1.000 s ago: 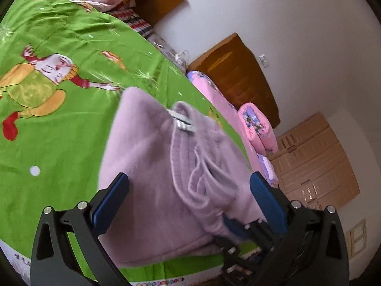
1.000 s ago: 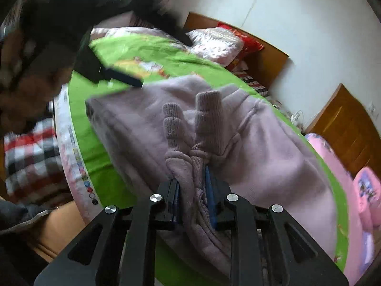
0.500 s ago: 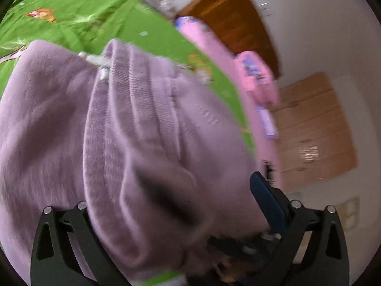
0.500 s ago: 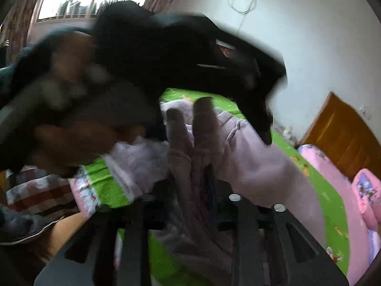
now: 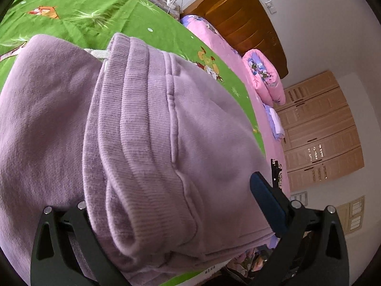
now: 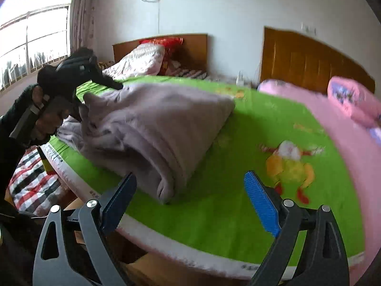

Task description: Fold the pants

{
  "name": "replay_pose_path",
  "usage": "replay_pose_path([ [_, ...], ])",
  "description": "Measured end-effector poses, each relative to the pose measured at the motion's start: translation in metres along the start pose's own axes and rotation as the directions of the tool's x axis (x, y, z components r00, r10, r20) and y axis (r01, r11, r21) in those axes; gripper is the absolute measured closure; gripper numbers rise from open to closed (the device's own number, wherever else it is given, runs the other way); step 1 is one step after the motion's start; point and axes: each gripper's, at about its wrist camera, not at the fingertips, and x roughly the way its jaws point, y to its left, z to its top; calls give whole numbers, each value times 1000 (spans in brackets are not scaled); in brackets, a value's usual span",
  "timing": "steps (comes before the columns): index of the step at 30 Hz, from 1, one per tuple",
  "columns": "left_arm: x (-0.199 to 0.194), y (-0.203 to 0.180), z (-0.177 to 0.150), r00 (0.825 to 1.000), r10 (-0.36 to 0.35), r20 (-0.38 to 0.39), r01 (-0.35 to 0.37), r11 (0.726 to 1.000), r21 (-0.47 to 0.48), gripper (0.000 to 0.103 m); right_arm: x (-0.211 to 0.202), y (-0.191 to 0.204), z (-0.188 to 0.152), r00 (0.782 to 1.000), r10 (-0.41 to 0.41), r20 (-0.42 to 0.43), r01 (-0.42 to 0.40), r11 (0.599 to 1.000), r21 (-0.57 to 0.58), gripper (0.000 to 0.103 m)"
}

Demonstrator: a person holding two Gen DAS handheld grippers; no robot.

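Note:
The lilac fleece pants (image 6: 154, 128) lie in a folded bundle on the green cartoon bedspread (image 6: 238, 202). In the left wrist view the pants (image 5: 142, 143) fill the frame, ribbed waistband up, lying between the wide-apart fingers of my left gripper (image 5: 171, 197); its left pad is hidden under the cloth. In the right wrist view my left gripper (image 6: 78, 76) sits at the bundle's far left end. My right gripper (image 6: 190, 195) is open and empty, just off the bundle's near corner.
A pink quilt (image 6: 333, 124) and rolled pink bedding (image 5: 264, 76) lie to the right. Wooden headboards (image 6: 309, 57) and pillows (image 6: 140, 59) stand at the wall. A wardrobe (image 5: 319, 128) is at far right. A checked cloth (image 6: 31, 181) lies below the bed's near edge.
My right gripper has let go of the pants, opened and pulled back to the right. The left gripper has pushed in close, with the waistband between its fingers.

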Motion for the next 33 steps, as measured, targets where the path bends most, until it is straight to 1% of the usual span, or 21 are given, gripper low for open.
replay_pose_path([
  [3, 2, -4, -1, 1000, 2, 20, -3, 1000, 4, 3, 17, 10, 9, 996, -70, -47, 70, 997, -17, 14],
  [4, 1, -5, -2, 1000, 11, 27, -11, 1000, 15, 6, 24, 10, 8, 992, -106, -64, 105, 994, -30, 14],
  [5, 1, -11, -6, 997, 64, 40, -66, 997, 51, 13, 34, 12, 10, 986, -136, -94, 132, 990, -46, 14],
  [7, -5, -25, -12, 981, 177, 83, -186, 975, 121, 70, 51, 21, 8, 983, -136, -127, 131, 990, -47, 14],
  [8, -9, -32, -14, 982, 162, 97, -175, 974, 142, 72, 53, 22, 7, 981, -142, -129, 136, 989, -51, 14],
  [9, -17, -41, -13, 983, 143, 112, -160, 974, 160, 78, 54, 23, 7, 979, -161, -128, 154, 986, -66, 14],
  [10, -28, -52, -13, 984, 116, 139, -141, 972, 189, 79, 54, 25, 8, 977, -172, -127, 164, 984, -77, 14],
  [12, -60, -81, -12, 981, 21, 195, -71, 966, 250, 81, 55, 27, 8, 970, -217, -113, 206, 973, -104, 14],
  [14, -98, -106, -10, 966, -61, 252, -21, 950, 311, 81, 52, 26, 9, 963, -251, -97, 238, 963, -124, 14],
  [15, -116, -113, -11, 957, -86, 277, -10, 945, 328, 81, 53, 26, 9, 968, -235, -92, 224, 967, -122, 14],
  [17, -138, -111, -15, 944, -80, 320, -35, 941, 336, 81, 49, 32, 8, 969, -237, -70, 226, 965, -136, 14],
  [18, -145, -100, -18, 940, -63, 336, -52, 945, 323, 81, 49, 35, 7, 969, -242, -60, 230, 961, -151, 14],
  [20, -142, -51, -26, 936, 7, 353, -93, 969, 229, 81, 51, 38, 4, 966, -250, -57, 237, 956, -174, 14],
  [21, -134, -23, -31, 938, 44, 345, -110, 979, 173, 80, 53, 38, 2, 967, -246, -63, 232, 957, -176, 14],
  [22, -116, 23, -39, 947, 91, 309, -117, 991, 68, 80, 55, 36, 0, 969, -236, -71, 221, 960, -174, 14],
  [23, -101, 51, -45, 955, 102, 279, -107, 994, 1, 80, 56, 35, 0, 971, -229, -70, 215, 962, -170, 14],
  [24, -88, 79, -55, 959, 48, 281, -36, 998, -48, 79, 57, 34, 0, 972, -224, -71, 210, 963, -169, 14],
  [26, -91, 99, -65, 930, -97, 354, 124, 991, -52, 79, 58, 33, 3, 972, -221, -77, 205, 963, -175, 13],
  [27, -91, 97, -66, 929, -91, 358, 118, 992, -54, 79, 58, 32, 3, 972, -221, -79, 205, 963, -173, 13],
  [30, -94, 81, -63, 936, -17, 350, 23, 1000, -12, 78, 59, 29, 5, 973, -214, -85, 199, 968, -153, 12],
  [33, -99, 84, -66, 938, -15, 346, 23, 1000, -18, 75, 59, 26, 6, 975, -202, -93, 188, 972, -140, 12],
])
